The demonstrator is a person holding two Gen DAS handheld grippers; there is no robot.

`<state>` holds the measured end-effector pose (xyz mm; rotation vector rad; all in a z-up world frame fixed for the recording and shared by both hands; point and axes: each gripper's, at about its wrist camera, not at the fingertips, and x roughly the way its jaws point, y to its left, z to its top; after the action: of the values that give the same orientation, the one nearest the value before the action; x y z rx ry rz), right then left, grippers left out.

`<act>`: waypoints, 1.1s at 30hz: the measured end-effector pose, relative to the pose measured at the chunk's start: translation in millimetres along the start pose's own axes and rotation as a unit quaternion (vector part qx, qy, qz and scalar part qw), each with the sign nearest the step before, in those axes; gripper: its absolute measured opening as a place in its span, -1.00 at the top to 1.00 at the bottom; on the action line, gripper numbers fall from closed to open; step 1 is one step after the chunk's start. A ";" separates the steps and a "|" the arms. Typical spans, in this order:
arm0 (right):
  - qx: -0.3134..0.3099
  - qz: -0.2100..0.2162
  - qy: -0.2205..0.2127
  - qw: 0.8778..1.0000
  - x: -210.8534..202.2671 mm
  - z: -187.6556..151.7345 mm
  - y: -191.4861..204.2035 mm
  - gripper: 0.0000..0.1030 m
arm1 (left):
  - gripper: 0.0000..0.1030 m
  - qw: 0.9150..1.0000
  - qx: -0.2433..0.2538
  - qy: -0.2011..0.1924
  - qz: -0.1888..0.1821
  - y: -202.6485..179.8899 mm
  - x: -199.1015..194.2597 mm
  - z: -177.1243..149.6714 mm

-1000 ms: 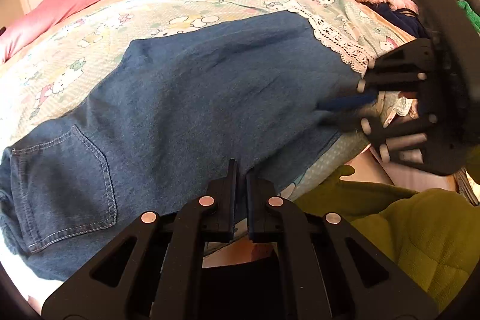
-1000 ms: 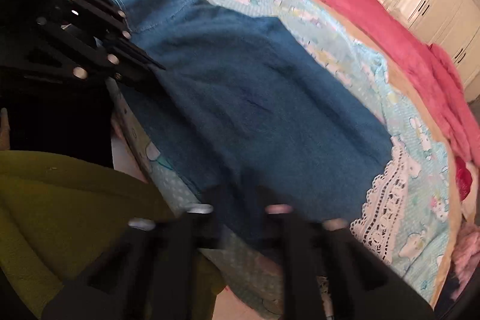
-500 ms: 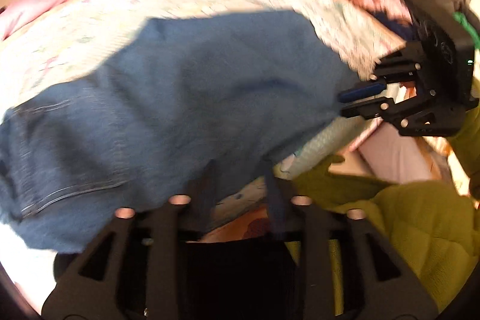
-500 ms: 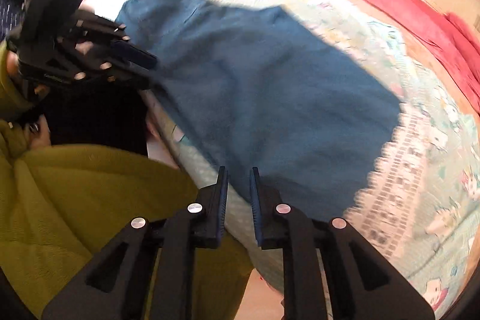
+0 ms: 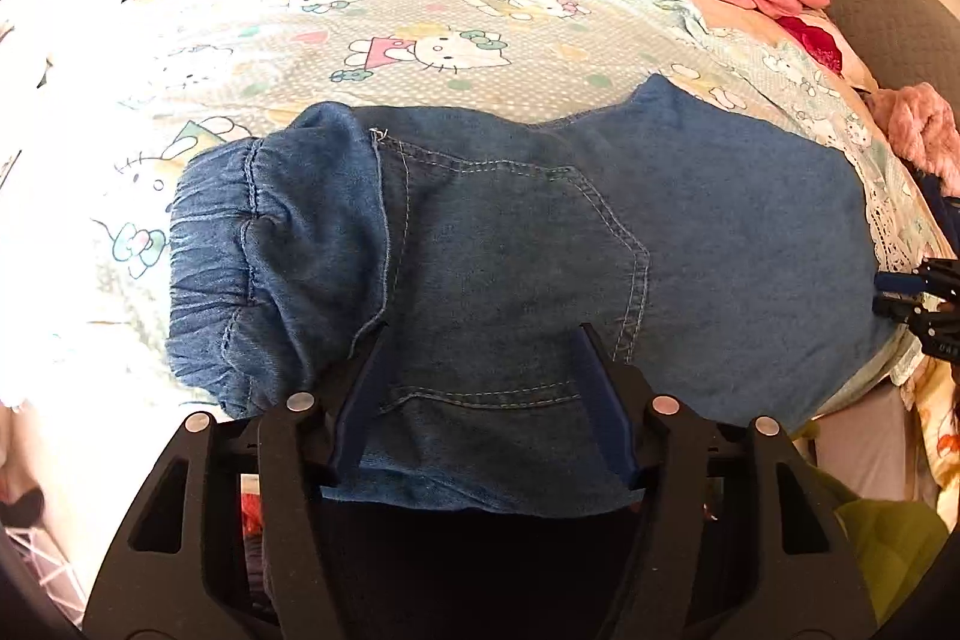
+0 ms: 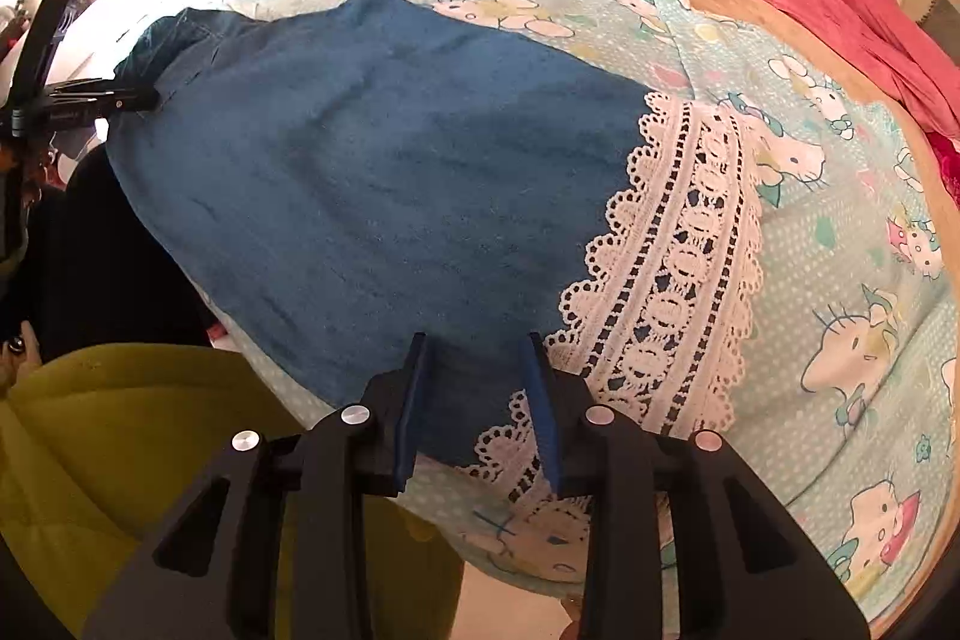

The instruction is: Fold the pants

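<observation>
Folded jeans (image 5: 510, 244) flat on the bed sheet (image 5: 420, 40), left gripper (image 5: 480, 400) opening over jeans' pocket end, right gripper (image 6: 477, 400) opening over opposite end beside lace trim (image 6: 678, 268), neither gripping

blue denim pants (image 5: 516, 244) lie folded flat across the bed's near edge, back pocket up.

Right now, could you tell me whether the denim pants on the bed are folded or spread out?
Folded: the denim pants form one compact block, elastic waistband beside the back pocket, no legs trailing.
</observation>
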<state>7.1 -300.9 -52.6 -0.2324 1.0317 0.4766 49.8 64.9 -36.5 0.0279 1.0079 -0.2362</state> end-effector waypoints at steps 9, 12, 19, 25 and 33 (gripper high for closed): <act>0.147 0.017 -0.121 0.982 -49.9 38.1 -80.0 0.13 | -0.26 0.996 0.030 -0.050 -0.060 -36.0 -36.2 55.4; 0.199 0.019 -0.115 0.973 -36.9 49.6 -117.7 0.12 | -0.27 0.994 0.034 -0.054 -0.085 -49.6 -17.3 89.5; 0.268 0.065 -0.078 0.958 16.9 62.3 -168.0 0.18 | -0.27 0.993 0.048 0.009 -0.109 -74.7 61.8 139.1; 0.251 0.092 -0.068 0.961 35.8 66.3 -168.8 0.45 | 0.02 0.991 0.027 0.053 -0.123 -83.3 115.5 137.5; 0.271 0.121 -0.159 0.942 3.8 50.3 -178.2 0.71 | 0.93 0.986 0.008 0.008 -0.165 -81.8 89.8 148.1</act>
<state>133.4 -435.4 -37.1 0.4567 0.8372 0.4162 202.1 -50.7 -25.6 -0.1232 1.0229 -0.5475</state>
